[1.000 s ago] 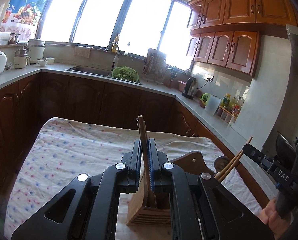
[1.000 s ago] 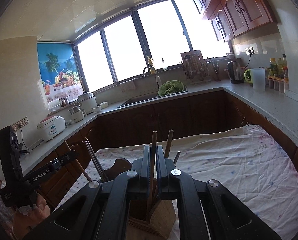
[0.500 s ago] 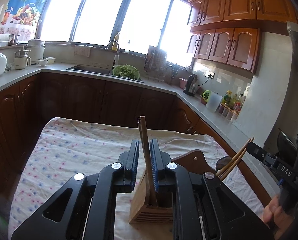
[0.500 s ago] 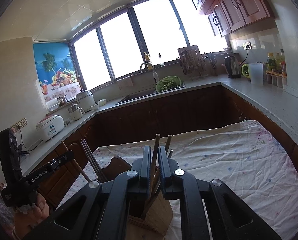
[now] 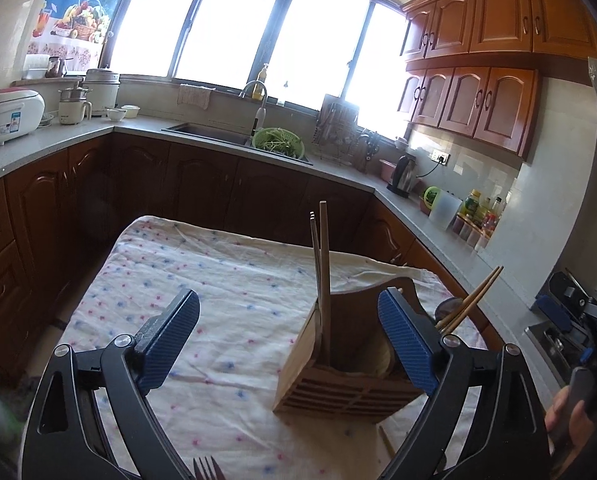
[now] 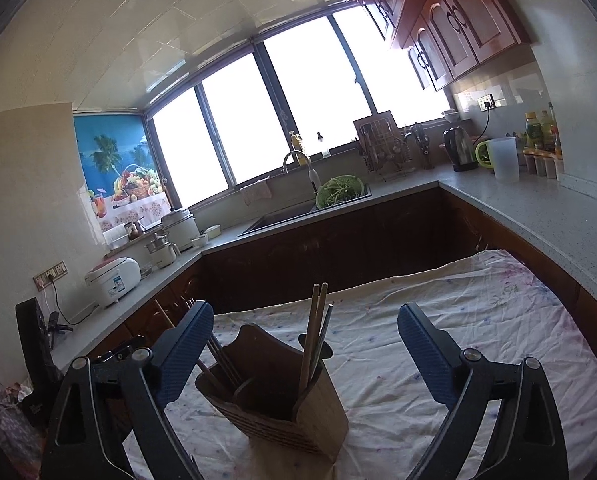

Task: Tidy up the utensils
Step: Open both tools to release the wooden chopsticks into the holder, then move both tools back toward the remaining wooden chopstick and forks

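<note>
On the clothed counter (image 5: 226, 280), both jaws are spread empty; the holder (image 5: 346, 364) between them could be tipped if chopsticks (image 5: 322, 280) are clipped.

Clothed table (image 5: 226, 280) w/ holder (image 5: 338, 376) (fork (image 5: 205, 470) nearby)

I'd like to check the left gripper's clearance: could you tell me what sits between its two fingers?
In the left wrist view, the wooden utensil holder with upright chopsticks stands between the open left gripper's fingers, nearer the right one.
</note>
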{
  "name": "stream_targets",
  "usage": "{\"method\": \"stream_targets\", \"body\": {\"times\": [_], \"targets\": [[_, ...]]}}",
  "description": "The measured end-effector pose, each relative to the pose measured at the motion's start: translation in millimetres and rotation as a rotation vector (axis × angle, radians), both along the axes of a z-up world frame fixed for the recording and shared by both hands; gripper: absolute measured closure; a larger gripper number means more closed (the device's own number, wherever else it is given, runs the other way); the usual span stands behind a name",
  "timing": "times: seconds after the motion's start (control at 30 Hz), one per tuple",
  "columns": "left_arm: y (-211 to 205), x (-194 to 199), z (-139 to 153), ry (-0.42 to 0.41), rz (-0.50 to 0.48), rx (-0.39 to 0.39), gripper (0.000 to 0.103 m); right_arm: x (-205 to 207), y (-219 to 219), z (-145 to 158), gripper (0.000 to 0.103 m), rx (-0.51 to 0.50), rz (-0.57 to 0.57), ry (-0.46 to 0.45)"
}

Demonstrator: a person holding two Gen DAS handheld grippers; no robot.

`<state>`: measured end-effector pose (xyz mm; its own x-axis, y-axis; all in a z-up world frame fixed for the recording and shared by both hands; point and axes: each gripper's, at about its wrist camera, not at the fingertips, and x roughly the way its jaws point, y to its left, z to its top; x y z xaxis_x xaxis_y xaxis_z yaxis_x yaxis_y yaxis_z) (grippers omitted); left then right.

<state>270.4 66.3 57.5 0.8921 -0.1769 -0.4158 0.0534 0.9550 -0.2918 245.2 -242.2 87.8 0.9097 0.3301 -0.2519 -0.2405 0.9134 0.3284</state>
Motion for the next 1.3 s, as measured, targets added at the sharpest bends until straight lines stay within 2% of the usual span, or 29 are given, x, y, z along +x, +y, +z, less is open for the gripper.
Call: {"method": "stream_targets", "body": {"times": [0.23, 0.43, 0.8, 1.3], "targets": [[1, -25, -12, 0.054, 0.000, -0.016, 0.008, -20, -12, -11, 0.007, 0.010, -0.010, 0.038], [-10, -49, -21, 0.087, -0.015, 0.009, 0.008, -44, -21, -24, 0.007, 0.015, -0.018, 0.061], [-31, -87, -45, 0.147, -0.054, 0.006, 0.008, -85, -46, -52, 0.007, -0.001, -0.050, 0.137], [-66, -104, -77, 0.255, -0.116, 0.041, 0.008, -111, -59, -106, 0.007, -0.019, -0.054, 0.273]]}}
